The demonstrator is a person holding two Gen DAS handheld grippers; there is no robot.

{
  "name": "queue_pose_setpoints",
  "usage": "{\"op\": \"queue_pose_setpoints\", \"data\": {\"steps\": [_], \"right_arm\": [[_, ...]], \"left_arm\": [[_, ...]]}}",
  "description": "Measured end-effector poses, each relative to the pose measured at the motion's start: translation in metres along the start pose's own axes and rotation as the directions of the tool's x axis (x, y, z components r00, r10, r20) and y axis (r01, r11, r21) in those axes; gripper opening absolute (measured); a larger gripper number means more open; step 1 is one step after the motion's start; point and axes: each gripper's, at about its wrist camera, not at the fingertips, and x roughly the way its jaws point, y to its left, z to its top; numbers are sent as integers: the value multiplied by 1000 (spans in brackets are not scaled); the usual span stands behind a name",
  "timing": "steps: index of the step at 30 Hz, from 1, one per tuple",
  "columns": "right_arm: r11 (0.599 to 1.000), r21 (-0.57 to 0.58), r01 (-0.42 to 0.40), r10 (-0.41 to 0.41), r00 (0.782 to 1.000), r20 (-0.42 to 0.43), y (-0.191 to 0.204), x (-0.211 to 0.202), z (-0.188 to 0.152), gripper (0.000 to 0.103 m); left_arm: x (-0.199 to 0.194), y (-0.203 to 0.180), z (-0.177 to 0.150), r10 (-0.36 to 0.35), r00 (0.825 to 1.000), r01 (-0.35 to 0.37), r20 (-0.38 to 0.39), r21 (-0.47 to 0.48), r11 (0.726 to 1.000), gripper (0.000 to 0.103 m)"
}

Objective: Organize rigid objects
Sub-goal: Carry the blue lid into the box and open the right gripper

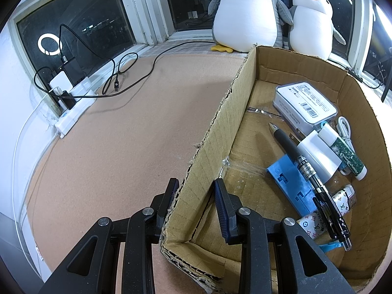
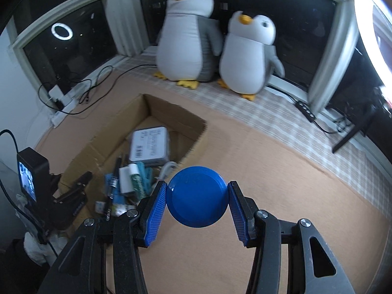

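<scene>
Near the bottom of the left wrist view, the left gripper point(image 1: 194, 187) sat across the left wall of the box point(image 1: 220, 127). One finger was outside and one was inside, with gaps beside the wall, so it was not squeezing. Against the right wall of the box lay a black pen point(image 1: 306, 169), a white case point(image 1: 305, 103), a blue block point(image 1: 289, 183) and a white plug point(image 1: 316, 154).

From the right wrist view, the right gripper point(image 2: 198, 197) squeezed a blue lid point(image 2: 197, 197) between its fingers. It hung over the brown floor point(image 2: 281, 183), just beside the right wall of the box point(image 2: 107, 132). Two toy penguins point(image 2: 188, 36) sat by the window.
</scene>
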Motion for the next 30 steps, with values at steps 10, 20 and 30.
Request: {"op": "queue_pose_setpoints", "data": {"steps": [10, 20, 30], "right_arm": [[995, -66, -78, 77, 997, -19, 57, 31, 16, 46], [990, -81, -116, 110, 991, -74, 82, 65, 11, 46], [989, -92, -116, 109, 991, -81, 88, 74, 10, 47]], "left_arm": [[0, 0, 0, -1, 1000, 1, 1, -5, 1000, 31], [1, 0, 0, -2, 1000, 2, 2, -8, 1000, 31], [1, 1, -1, -2, 1000, 2, 2, -9, 1000, 31]]}}
